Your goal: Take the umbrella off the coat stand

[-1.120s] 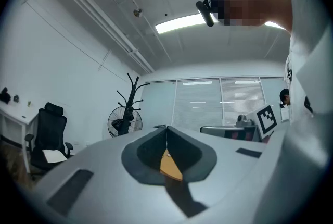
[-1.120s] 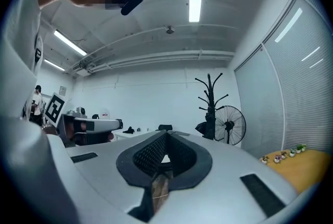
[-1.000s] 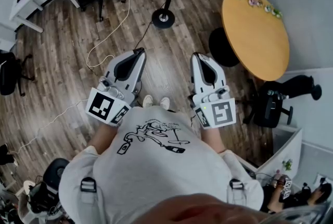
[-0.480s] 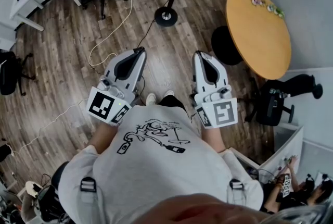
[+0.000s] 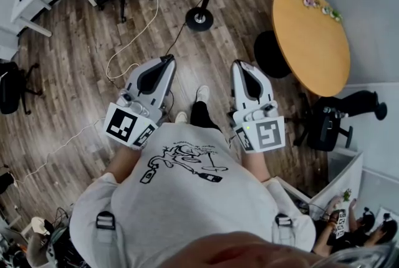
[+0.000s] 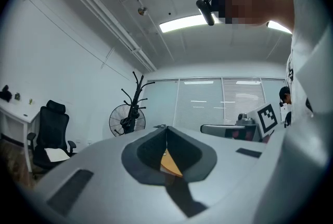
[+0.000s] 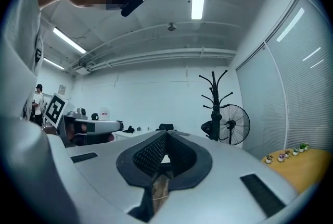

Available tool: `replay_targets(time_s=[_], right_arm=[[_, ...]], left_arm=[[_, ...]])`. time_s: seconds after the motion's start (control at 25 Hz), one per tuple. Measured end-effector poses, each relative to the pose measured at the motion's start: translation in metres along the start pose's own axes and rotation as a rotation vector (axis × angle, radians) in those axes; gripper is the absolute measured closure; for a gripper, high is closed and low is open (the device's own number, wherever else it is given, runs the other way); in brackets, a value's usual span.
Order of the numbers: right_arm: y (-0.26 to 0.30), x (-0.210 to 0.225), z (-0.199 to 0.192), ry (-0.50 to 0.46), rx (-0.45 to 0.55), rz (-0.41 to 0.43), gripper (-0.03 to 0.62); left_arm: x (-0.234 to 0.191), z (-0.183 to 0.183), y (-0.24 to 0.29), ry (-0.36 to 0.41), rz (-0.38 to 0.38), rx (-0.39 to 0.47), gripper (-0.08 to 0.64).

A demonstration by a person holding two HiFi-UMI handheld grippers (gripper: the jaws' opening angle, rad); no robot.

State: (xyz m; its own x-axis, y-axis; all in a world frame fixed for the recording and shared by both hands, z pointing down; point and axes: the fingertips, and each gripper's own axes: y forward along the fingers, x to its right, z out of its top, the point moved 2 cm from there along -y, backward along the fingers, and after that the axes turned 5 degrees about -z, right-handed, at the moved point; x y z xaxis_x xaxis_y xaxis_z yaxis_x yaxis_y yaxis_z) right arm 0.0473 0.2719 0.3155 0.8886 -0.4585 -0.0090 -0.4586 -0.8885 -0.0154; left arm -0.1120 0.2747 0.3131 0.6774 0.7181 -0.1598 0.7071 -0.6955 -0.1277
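Both shut, empty: left tool [image 5: 167,61], right tool [image 5: 240,66]; only gripper views show coat stand [image 7: 214,94] branches.

Holds nothing in the right hand-held gripper [image 7: 166,136], jaws together. Faces a coat stand [image 7: 214,97] beside a fan [image 7: 233,125].

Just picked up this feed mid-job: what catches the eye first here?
The left gripper and right gripper, both white, held out side by side with jaws together and empty, dominate the head view. Ahead on the wood floor stands the black coat stand, with a pedestal fan beside it. A round orange-topped table sits to the right.
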Motion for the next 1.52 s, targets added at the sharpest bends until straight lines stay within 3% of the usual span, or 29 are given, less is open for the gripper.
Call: replay_targets(time_s=[1.52], right_arm=[[0.124, 0.146, -0.005, 0.031, -0.013, 0.062, 0.575]], left_arm=[[-0.071, -0.006, 0.173, 0.009, 0.058, -0.023, 0.552]])
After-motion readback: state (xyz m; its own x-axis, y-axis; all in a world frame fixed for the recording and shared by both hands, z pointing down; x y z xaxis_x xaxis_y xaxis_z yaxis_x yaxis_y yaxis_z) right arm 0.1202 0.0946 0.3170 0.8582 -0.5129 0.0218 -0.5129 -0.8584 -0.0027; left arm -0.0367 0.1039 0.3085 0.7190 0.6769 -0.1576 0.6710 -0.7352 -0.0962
